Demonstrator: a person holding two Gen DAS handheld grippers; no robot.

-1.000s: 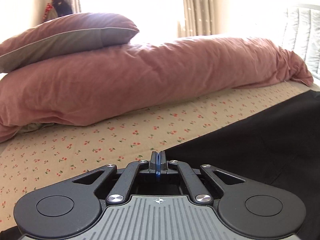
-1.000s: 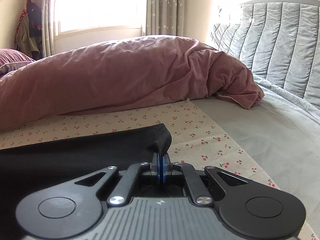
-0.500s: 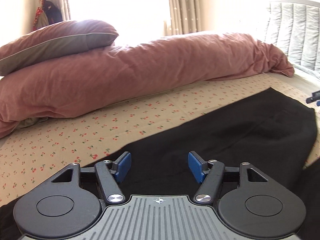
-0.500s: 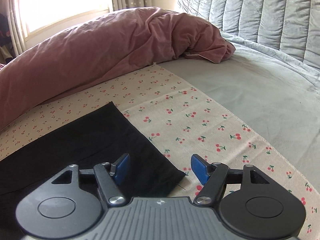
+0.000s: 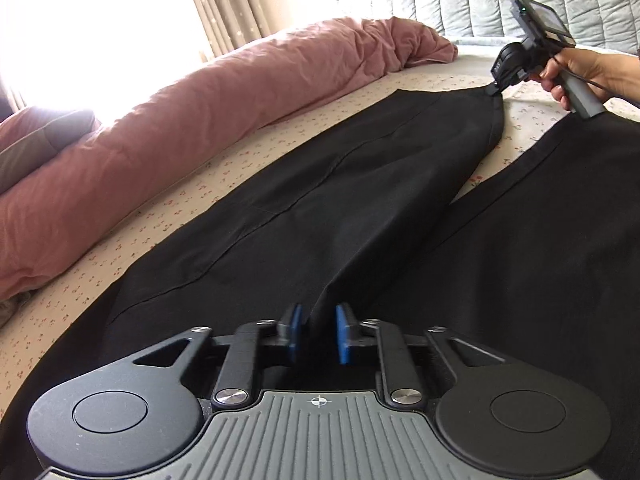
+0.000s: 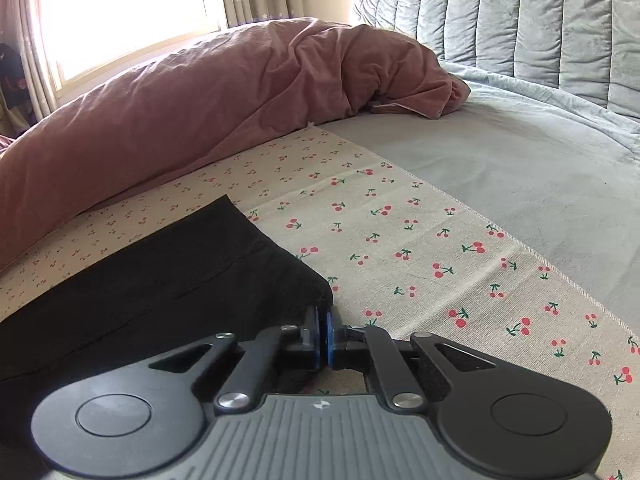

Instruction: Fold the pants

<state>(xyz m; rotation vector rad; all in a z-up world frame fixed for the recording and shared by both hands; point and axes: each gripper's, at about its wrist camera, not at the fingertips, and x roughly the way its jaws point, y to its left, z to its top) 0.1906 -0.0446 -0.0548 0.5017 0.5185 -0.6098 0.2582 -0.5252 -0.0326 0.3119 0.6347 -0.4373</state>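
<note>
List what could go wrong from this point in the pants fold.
1. The right tongs pinch only the very corner of the black pants; a hard pull could slip it free.
2. The left tongs are not fully shut around the fabric ridge, so that end may drop when lifted.
3. The far leg is stretched between both grips while the near leg lies loose on the cherry-print sheet, so the legs may stack unevenly.

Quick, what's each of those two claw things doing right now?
Left gripper: part-open, blue pads either side of a ridge of the black pants, not yet clamped.
Right gripper: shut on the pants' corner at the leg end.
</note>
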